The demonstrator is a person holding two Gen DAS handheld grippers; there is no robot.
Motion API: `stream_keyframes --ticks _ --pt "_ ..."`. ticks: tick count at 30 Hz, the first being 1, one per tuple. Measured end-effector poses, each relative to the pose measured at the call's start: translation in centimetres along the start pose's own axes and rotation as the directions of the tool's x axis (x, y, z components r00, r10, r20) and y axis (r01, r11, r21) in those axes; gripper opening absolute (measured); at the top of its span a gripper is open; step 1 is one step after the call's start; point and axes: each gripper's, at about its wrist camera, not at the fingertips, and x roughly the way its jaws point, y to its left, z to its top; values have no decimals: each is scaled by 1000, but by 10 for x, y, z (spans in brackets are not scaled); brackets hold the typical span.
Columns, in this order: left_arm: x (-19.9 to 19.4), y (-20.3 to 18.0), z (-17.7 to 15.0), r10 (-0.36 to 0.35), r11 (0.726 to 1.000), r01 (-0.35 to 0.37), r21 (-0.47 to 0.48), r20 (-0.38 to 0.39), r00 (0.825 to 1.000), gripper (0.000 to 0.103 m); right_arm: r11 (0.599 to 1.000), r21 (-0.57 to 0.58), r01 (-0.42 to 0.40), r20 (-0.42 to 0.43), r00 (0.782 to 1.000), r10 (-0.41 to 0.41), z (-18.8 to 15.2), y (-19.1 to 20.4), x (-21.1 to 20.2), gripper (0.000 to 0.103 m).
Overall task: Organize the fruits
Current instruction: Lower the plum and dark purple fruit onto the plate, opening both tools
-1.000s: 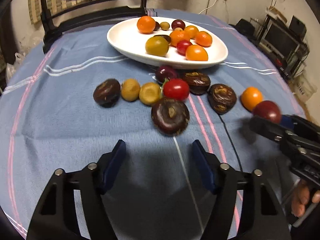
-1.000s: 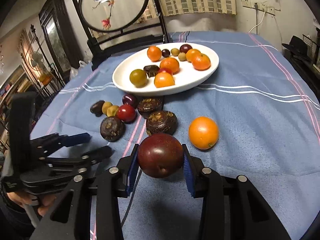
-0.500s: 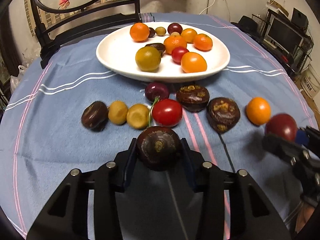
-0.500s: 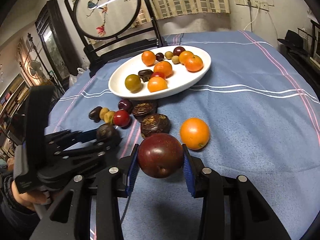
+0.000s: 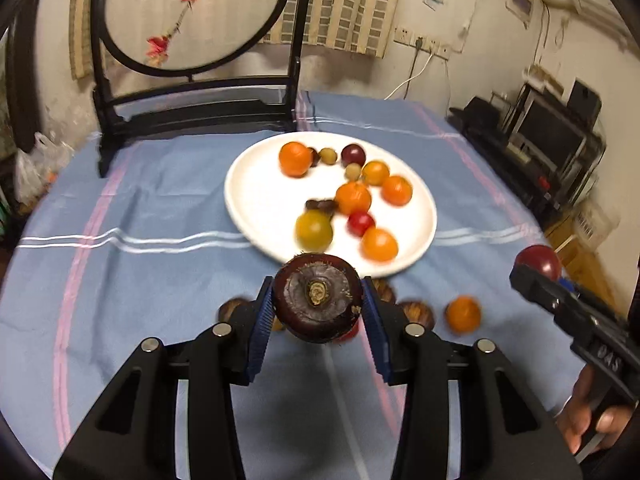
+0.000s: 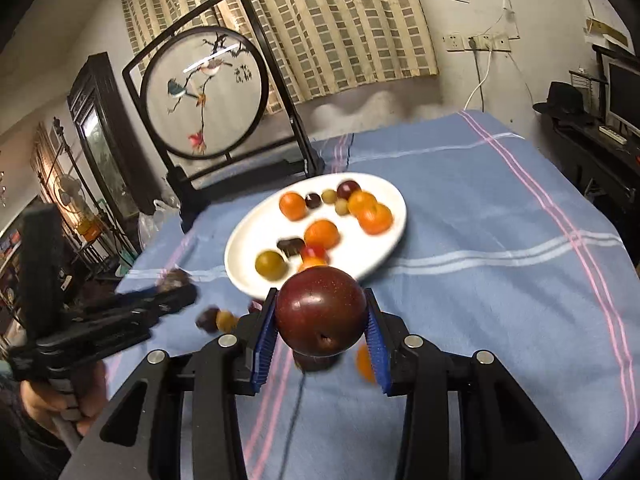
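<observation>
My left gripper [image 5: 317, 312] is shut on a dark brown water chestnut [image 5: 317, 298] and holds it above the cloth, just short of the white plate [image 5: 256, 200]. My right gripper [image 6: 321, 326] is shut on a dark red plum [image 6: 320, 312], also lifted near the plate [image 6: 244, 248]. The plate holds several oranges, tomatoes and small fruits. The right gripper with its plum [image 5: 538, 262] shows at the right of the left wrist view. The left gripper [image 6: 160, 300] shows at the left of the right wrist view. Loose fruits lie on the cloth below, partly hidden, among them an orange [image 5: 463, 314].
The table has a blue striped cloth [image 5: 140, 220]. A black framed round embroidery screen [image 5: 192, 16] stands at the table's far edge behind the plate. Electronics and a monitor [image 5: 552, 136] are off the right side.
Both grippers have risen and moved toward the plate. The left gripper closed on the water chestnut from the cloth and lifted it. The right gripper kept hold of the plum.
</observation>
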Motion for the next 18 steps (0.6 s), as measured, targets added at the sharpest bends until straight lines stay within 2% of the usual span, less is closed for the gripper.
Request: stream_keyframes --ticks 4,8,10,11,12,13,14,18 --pt "34 5 26 63 998 -63 -24 -8 998 41 1000 13 0 -17 1000 0 28 5 33 41" --pt "70 15 40 77 995 -82 -59 -83 994 42 999 25 21 -130 991 -17 37 4 83 41" --pt "79 19 42 89 993 -95 -67 -96 991 43 997 73 33 -170 985 -20 37 -3 104 43" --pt "80 21 42 91 992 -98 -81 -89 992 54 993 110 29 -167 986 -10 38 -8 107 53" --pt "78 24 41 74 991 -82 -107 -74 994 70 989 146 19 -155 988 4 39 -11 107 59" --pt "73 25 40 55 990 -61 -130 -52 997 73 981 193 3 -123 992 22 40 -17 104 67" --pt "68 27 39 50 987 -53 -148 -24 998 79 977 213 -8 -97 995 29 41 -20 100 68" --pt "51 26 34 69 987 -67 -148 9 998 82 988 154 -6 -79 997 18 37 -17 85 68"
